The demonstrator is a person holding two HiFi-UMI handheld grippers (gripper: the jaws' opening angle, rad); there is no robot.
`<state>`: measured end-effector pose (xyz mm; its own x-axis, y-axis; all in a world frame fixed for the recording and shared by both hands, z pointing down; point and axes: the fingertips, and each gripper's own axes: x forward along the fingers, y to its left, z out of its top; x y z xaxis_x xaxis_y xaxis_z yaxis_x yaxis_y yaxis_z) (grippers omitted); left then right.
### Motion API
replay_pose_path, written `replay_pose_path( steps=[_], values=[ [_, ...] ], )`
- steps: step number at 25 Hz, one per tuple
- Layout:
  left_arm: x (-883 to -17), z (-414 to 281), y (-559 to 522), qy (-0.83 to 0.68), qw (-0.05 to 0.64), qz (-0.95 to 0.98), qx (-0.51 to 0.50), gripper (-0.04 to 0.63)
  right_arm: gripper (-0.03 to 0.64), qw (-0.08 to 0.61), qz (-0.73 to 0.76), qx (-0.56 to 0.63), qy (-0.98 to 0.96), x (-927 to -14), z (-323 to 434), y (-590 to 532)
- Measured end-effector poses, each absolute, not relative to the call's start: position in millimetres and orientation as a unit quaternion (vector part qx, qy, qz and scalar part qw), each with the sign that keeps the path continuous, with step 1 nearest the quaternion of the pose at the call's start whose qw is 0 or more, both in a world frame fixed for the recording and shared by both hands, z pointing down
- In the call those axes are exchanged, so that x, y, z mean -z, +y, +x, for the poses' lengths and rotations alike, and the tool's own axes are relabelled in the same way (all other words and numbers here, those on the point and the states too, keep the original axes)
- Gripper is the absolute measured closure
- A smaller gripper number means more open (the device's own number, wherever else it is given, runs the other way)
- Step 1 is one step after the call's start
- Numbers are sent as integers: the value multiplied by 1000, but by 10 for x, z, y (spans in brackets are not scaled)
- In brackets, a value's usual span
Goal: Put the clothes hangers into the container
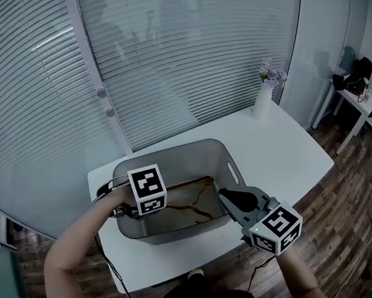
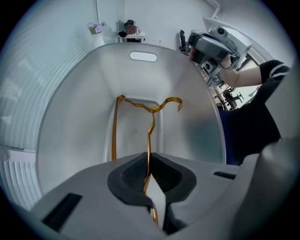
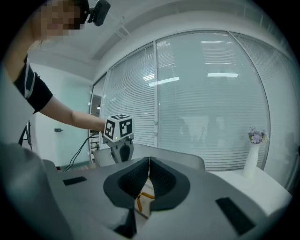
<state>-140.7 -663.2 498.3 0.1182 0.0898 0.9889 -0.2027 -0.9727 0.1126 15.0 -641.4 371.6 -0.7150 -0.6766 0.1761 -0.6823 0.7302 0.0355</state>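
Note:
A gold wire clothes hanger [image 2: 151, 123] hangs down into the grey plastic container [image 1: 173, 150], its hook near the bottom. My left gripper [image 2: 149, 177] points straight down over the container's left end and is shut on the hanger's wire, which runs between the pads. In the head view the hanger [image 1: 193, 206] shows inside the tub beside the left gripper [image 1: 141, 210]. My right gripper [image 1: 228, 196] hovers at the container's near right corner. In its own view the right gripper [image 3: 148, 162] is shut with nothing held, facing the left gripper [image 3: 121, 152] across the tub.
The container stands on a white table [image 1: 284, 149] in front of a glass wall with blinds. A white vase [image 1: 263, 99] with purple flowers stands at the table's far right corner. Cables hang off the table's left side. A small side table [image 1: 357, 96] stands further right.

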Motion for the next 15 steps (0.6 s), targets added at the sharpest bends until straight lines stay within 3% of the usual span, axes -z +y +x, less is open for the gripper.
replay_pose_path(
  steps=[7, 15],
  values=[
    [-5146, -1424, -6564, -36, 165, 743, -648, 571, 589, 88, 365, -15, -927, -3723, 151, -6429],
    [-5217, -1420, -6508, -45, 149, 750, -642, 566, 588, 90, 365, -15, -926, -3737, 121, -6427]
  ],
)
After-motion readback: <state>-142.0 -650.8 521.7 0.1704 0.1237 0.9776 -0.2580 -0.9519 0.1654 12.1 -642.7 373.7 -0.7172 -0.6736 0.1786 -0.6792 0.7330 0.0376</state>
